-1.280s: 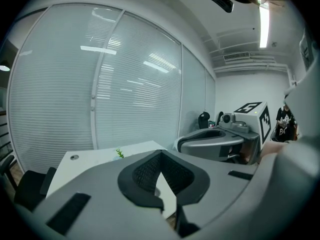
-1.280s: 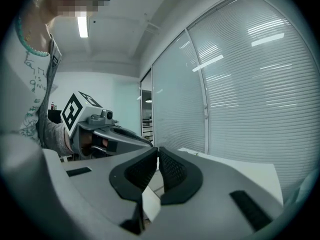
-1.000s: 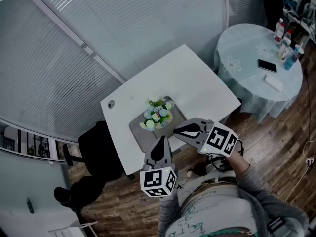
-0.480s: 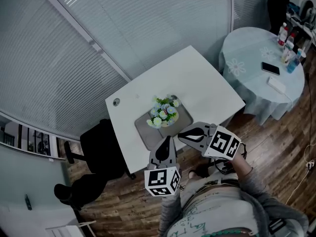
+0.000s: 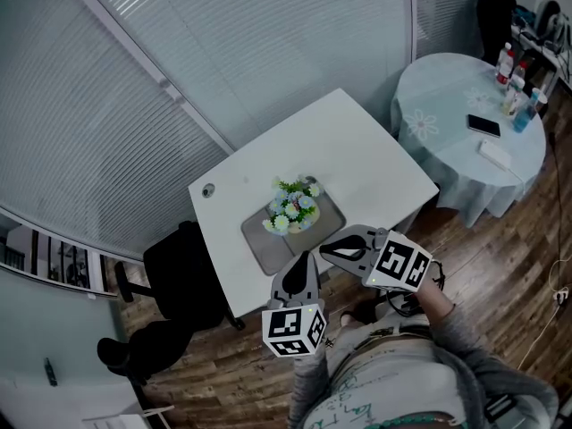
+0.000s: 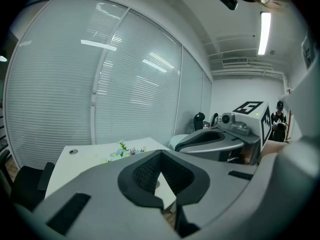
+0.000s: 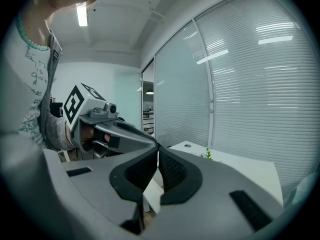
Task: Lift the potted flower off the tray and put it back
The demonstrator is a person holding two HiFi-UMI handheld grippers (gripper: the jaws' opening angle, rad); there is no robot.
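Observation:
The potted flower, a small bunch of pale blooms with green leaves, stands on the grey tray near the front edge of the white table. Both grippers hover off that edge, short of the tray. My left gripper is shut and holds nothing. My right gripper, beside it, is also shut and empty. In the left gripper view the closed left gripper points at the flower, with the right gripper alongside. The right gripper view shows the shut right gripper, a green sprig of the flower and the left gripper.
A black office chair sits at the table's left end. A round table with a pale cloth, a phone and bottles stands at the right. A glass wall with blinds runs behind. The floor is wood.
My right gripper has drifted slightly back from the tray, toward the person. The left gripper and the flower have kept their places; the head camera shifted a little.

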